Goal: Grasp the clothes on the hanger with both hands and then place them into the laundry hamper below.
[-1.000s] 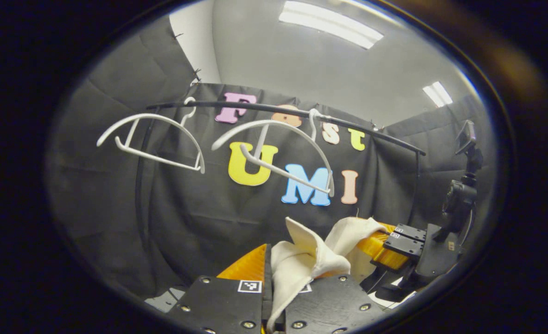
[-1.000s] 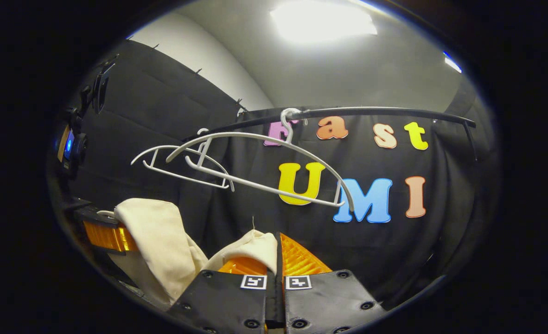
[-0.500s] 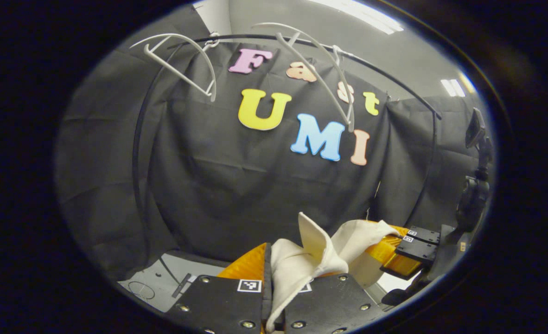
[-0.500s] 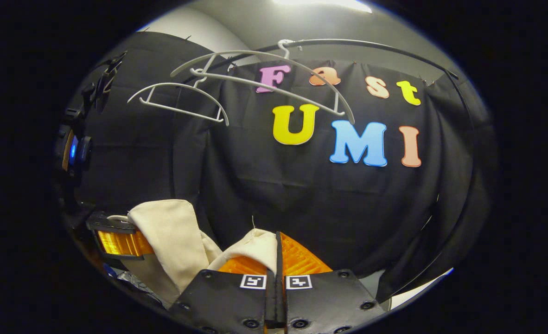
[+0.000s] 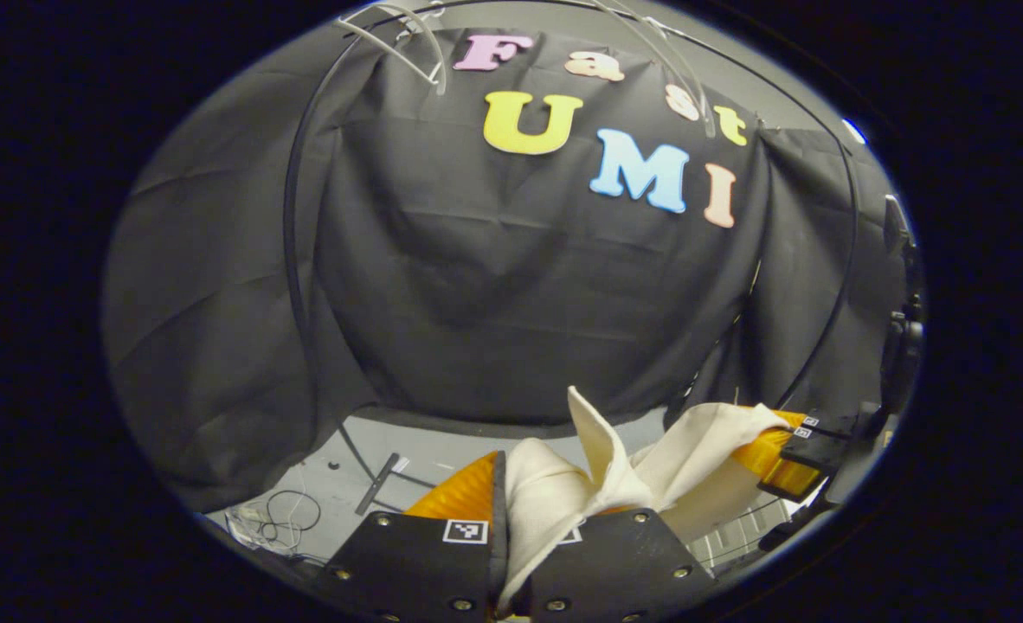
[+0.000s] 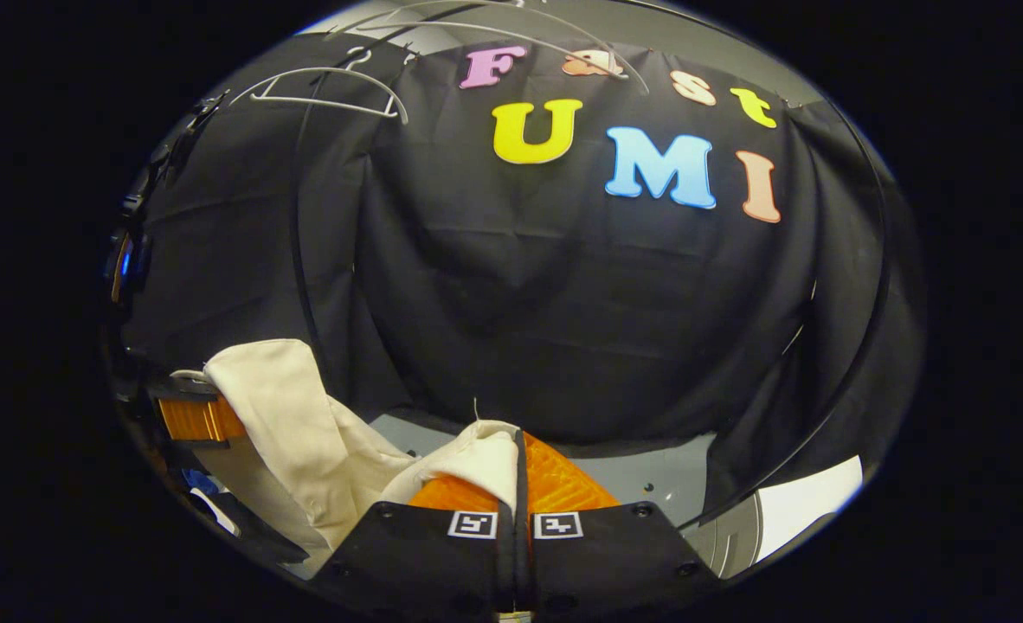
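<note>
A cream garment (image 5: 581, 484) hangs between my two grippers, off the hangers. In the left gripper view my left gripper (image 5: 509, 493) is shut on a bunched fold of it at the bottom. The cloth runs right to my right gripper (image 5: 780, 450), which pinches its other end. In the right gripper view my right gripper (image 6: 520, 472) is shut on a cream corner (image 6: 477, 454). The garment (image 6: 295, 424) sags left to my left gripper (image 6: 196, 415). Two bare white hangers (image 6: 330, 86) (image 5: 408, 35) hang high on the black rail (image 5: 291, 216).
Grey floor (image 5: 408, 450) lies below the cloth wall, with loose cables (image 5: 278, 519) at the left. A white slatted thing (image 5: 736, 532) shows under the garment; what it is I cannot tell. A pale surface (image 6: 810, 506) sits at the lower right.
Both grippers have come down with the garment held between them. The rail and bare hangers have slid to the top of both views, and the floor has come into sight.
</note>
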Tool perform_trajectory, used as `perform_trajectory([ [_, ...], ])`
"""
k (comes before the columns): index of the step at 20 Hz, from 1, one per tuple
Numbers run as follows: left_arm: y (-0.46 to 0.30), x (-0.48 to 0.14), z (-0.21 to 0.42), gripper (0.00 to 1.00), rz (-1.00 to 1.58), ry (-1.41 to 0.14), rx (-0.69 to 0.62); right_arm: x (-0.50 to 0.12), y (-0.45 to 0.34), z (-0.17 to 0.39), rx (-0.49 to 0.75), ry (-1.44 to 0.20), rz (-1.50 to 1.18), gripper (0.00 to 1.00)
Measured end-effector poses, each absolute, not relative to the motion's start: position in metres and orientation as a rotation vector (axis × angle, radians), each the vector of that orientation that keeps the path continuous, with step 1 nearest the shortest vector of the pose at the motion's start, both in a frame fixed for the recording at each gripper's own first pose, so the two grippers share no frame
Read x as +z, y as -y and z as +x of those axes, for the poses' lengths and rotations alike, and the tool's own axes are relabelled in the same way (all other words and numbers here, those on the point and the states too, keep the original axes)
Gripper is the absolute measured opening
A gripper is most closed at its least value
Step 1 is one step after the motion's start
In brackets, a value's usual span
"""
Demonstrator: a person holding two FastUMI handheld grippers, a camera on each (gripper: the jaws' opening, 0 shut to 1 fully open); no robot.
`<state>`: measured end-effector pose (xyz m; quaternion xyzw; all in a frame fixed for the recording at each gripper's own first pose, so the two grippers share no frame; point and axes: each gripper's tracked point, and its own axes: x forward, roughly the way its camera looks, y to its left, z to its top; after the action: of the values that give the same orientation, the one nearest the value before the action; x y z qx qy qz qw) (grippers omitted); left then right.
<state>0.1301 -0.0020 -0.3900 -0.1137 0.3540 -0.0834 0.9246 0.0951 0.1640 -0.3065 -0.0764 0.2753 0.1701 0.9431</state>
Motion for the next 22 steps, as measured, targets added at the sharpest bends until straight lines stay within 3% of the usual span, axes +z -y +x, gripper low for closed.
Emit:
perform_trajectory([
  [6, -0.007, -0.459, 0.098, 0.05, -0.098, -0.887, -0.112, -0.357, -0.158, 0.081, 0.357, -0.724, -0.187, 0.03],
  [10, 0.001, -0.476, 0.084, 0.08, -0.072, -0.971, -0.126, -0.375, -0.153, 0.066, 0.362, -0.800, -0.245, 0.09],
  [12, 0.000, -0.479, 0.078, 0.12, -0.057, -0.997, -0.131, -0.379, -0.152, 0.057, 0.374, -0.831, -0.258, 0.10],
  [13, -0.001, -0.479, 0.075, 0.26, -0.054, -1.002, -0.140, -0.379, -0.152, 0.052, 0.380, -0.846, -0.262, 0.13],
  [16, 0.002, -0.476, 0.071, 0.62, -0.043, -1.008, -0.165, -0.381, -0.152, 0.046, 0.402, -0.870, -0.292, 0.35],
  [19, -0.003, -0.472, 0.066, 0.92, -0.028, -1.006, -0.159, -0.373, -0.150, 0.050, 0.405, -0.865, -0.308, 0.99],
  [22, -0.006, -0.459, 0.069, 0.91, -0.030, -0.978, -0.150, -0.359, -0.153, 0.039, 0.396, -0.840, -0.298, 0.98],
])
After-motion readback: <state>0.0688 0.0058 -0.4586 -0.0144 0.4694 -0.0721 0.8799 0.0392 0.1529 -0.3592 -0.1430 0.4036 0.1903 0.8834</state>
